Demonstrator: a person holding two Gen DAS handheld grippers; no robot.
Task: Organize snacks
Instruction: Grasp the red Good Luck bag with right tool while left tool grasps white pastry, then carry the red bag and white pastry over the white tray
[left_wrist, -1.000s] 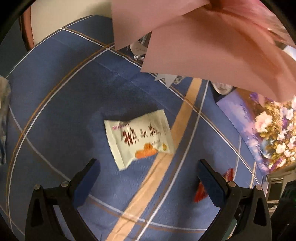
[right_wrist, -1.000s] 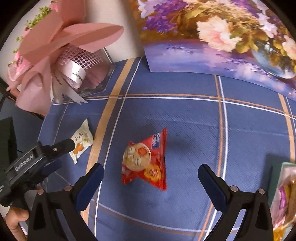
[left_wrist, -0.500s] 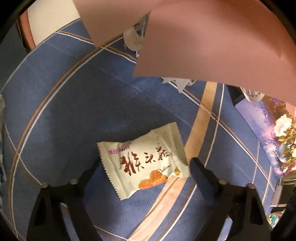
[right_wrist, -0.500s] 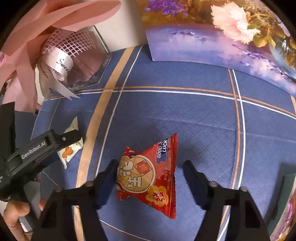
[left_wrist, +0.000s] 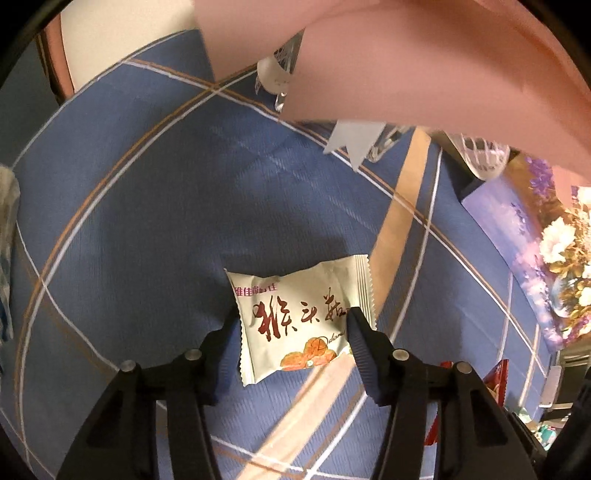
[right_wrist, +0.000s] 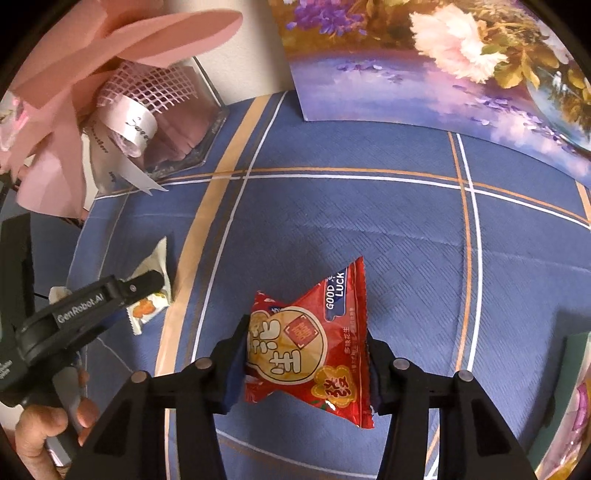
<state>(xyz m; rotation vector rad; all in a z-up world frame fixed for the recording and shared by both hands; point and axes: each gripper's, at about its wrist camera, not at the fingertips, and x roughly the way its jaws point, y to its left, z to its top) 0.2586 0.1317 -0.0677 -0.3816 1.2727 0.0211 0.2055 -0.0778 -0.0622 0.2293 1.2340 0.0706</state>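
A white snack packet (left_wrist: 295, 295) with red characters lies on the blue plaid tablecloth (left_wrist: 147, 221). My left gripper (left_wrist: 291, 334) points down over it; its jaws are closing, and both pads touch the packet's side edges, which bow upward. In the right wrist view a red snack packet (right_wrist: 332, 321) sits crumpled between the pads of my right gripper (right_wrist: 306, 341), whose jaws are also closing on it. There the left gripper (right_wrist: 110, 295) shows at the left over the white packet (right_wrist: 157, 258), held by a hand (right_wrist: 40, 435). The red packet (left_wrist: 496, 376) peeks in at the left wrist view's lower right.
A pink paper bouquet (right_wrist: 74, 92) in a glass vase (right_wrist: 192, 133) stands at the back left and overhangs the left gripper (left_wrist: 406, 55). A flower painting (right_wrist: 443, 74) leans along the back. A colourful bag (right_wrist: 576, 406) lies at the right edge, clear plastic (left_wrist: 5, 240) at the far left.
Both grippers have come down closer to their packets and their jaws have narrowed from wide open until the pads meet the packets. The red packet now looks squeezed.
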